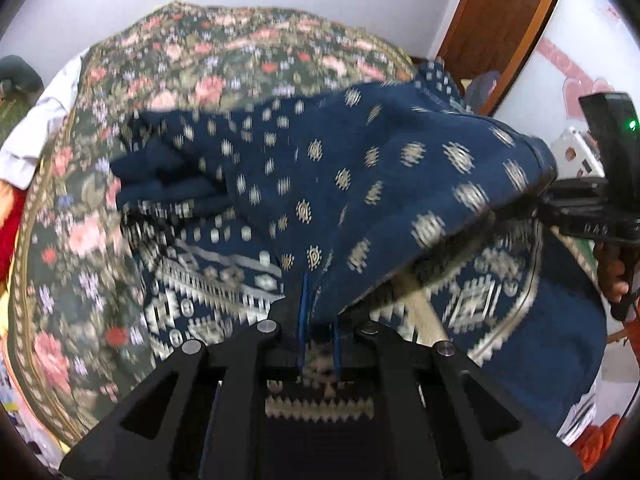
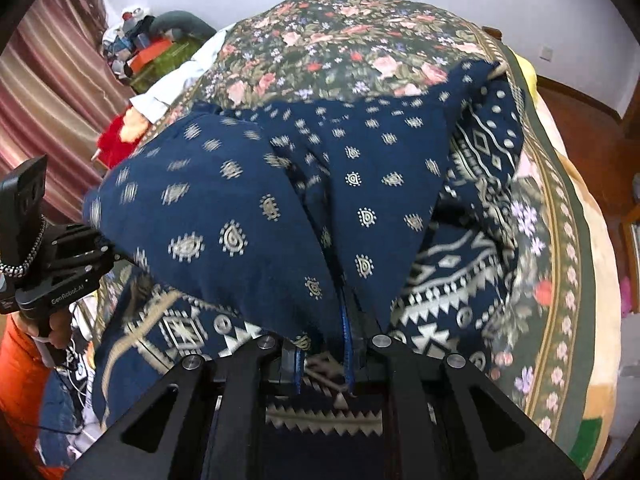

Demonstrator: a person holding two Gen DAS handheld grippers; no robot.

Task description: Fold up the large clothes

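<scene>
A large navy garment (image 1: pixel 360 168) with small cream motifs is lifted off the bed as a fold, stretched between both grippers. Its lower part, with a geometric cream border (image 1: pixel 224 280), lies flat on the floral bedspread (image 1: pixel 200 60). My left gripper (image 1: pixel 320 320) is shut on the garment's edge, and the cloth drapes over its fingertips. My right gripper (image 2: pixel 332 320) is shut on the same garment (image 2: pixel 240 208), whose fabric bunches out of its jaws. Each gripper shows in the other's view: the right one (image 1: pixel 592 204) at the fold's right end, the left one (image 2: pixel 60 264) at its left end.
The floral bedspread (image 2: pixel 340 40) covers the bed beyond the garment. A white cloth (image 1: pixel 36 128) and red fabric (image 2: pixel 116 136) lie at the bed's left side. A striped curtain (image 2: pixel 40 100) and a clutter pile (image 2: pixel 140 40) stand left, a wooden door (image 1: pixel 492 20) right. A hand (image 2: pixel 52 328) with an orange sleeve holds the left gripper.
</scene>
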